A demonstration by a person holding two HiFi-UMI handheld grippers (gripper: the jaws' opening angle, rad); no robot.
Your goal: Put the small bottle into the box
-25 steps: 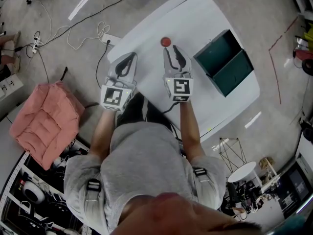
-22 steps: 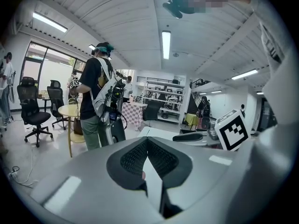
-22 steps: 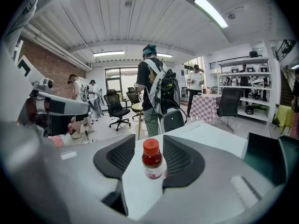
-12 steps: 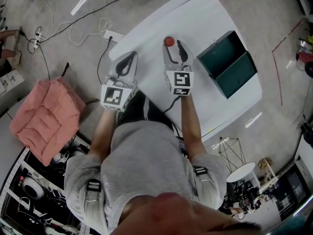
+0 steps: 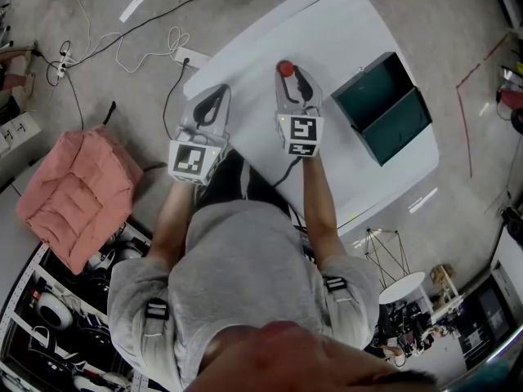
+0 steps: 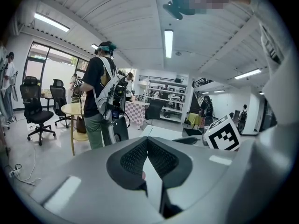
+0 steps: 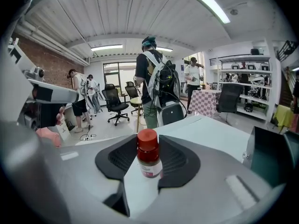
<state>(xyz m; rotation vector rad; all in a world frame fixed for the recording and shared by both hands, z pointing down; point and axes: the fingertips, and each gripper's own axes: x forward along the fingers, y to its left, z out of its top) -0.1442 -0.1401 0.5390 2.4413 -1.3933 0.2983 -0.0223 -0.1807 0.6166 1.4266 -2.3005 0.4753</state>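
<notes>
The small bottle [image 5: 285,68], brown with a red cap, stands upright on the white table [image 5: 343,31]. My right gripper [image 5: 293,75] reaches around it; in the right gripper view the bottle [image 7: 149,158] sits between the two black pads near the tips of the right gripper [image 7: 148,141], and the jaws are closing on it without a clear press. The open dark green box [image 5: 382,104] lies to the right of it, and its wall [image 7: 273,155] shows at the right edge. My left gripper [image 5: 212,98] rests at the table's near-left edge, the left gripper [image 6: 147,143] shut and empty.
A pink cushion [image 5: 69,190] lies on the floor at the left, with cables [image 5: 122,51] and a power strip beyond it. People with backpacks [image 7: 156,87] stand past the table's far end, among office chairs [image 6: 39,113] and a round table.
My right gripper has slid forward along the table, so the bottle that stood ahead of its tips now sits between the fingers. The left gripper has stayed put.
</notes>
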